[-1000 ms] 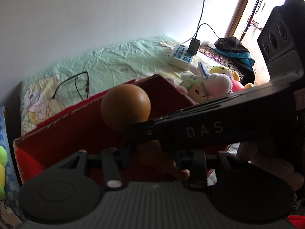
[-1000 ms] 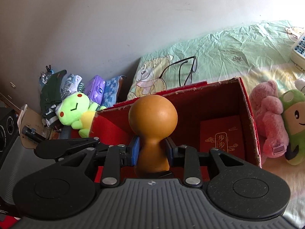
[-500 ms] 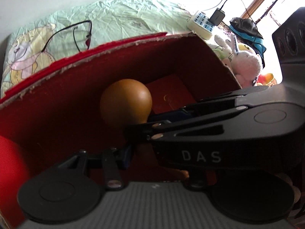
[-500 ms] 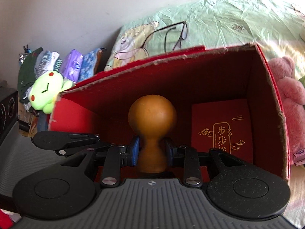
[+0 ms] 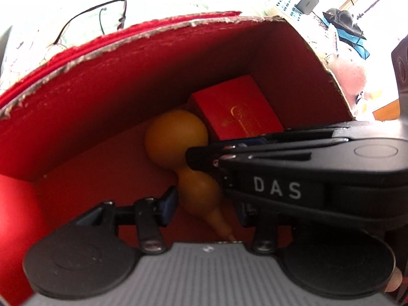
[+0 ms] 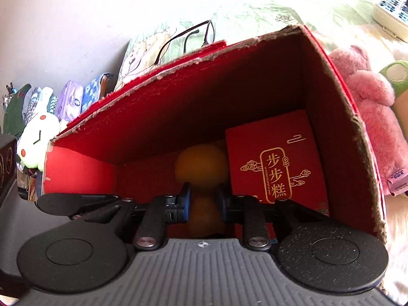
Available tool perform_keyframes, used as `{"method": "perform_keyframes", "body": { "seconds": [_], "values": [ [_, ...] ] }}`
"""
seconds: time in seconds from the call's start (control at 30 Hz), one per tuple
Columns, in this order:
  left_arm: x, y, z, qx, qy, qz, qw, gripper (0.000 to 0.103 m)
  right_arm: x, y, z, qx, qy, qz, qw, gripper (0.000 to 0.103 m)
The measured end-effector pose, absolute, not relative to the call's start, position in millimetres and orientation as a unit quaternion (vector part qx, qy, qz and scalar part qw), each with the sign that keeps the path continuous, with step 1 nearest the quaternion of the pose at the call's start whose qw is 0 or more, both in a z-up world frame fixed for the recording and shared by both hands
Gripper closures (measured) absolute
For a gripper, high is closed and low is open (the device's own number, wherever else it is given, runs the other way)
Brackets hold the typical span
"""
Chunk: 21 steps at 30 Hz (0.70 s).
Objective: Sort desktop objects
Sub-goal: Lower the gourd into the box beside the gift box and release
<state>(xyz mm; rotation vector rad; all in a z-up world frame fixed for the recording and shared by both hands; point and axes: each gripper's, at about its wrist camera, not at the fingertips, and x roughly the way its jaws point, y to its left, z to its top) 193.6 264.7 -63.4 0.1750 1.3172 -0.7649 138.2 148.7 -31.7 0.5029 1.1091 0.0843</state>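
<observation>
Lowering the gourd [image 5: 176, 137] into the red box [image 5: 102, 81] | left wrist: left tongs [image 5: 204, 204] have just been opening, clear of its neck | right wrist: right tongs [image 6: 202, 201] have just been closing, clamping the waist beside the small red carton [image 6: 275, 163] | next: I am judging a release.

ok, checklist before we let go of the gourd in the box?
1. Gourd inside red box: ok, low between its walls.
2. Right gripper grip: ok, its jaws have just been closing and the pads press the gourd's neck.
3. Left gripper let go: ok, its jaws have just been opening; the gourd sits between them with a gap showing.
4. Gourd resting on the box floor: cannot tell, underside hidden.
5. Gap to small gift box: cannot tell, the gourd looks right against it.
</observation>
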Motion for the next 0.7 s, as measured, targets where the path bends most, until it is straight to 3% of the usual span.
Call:
{"method": "perform_keyframes", "body": {
  "seconds": [0.27,0.7],
  "values": [
    [190,251,-65,0.111,0.603,-0.353,0.707,0.059,114,137,-26,0.29,0.439,0.05,0.849,0.086],
    [179,256,-53,0.14,0.564,-0.336,0.741,0.057,114,140,-26,0.302,0.433,0.037,0.849,0.087]
  ]
}}
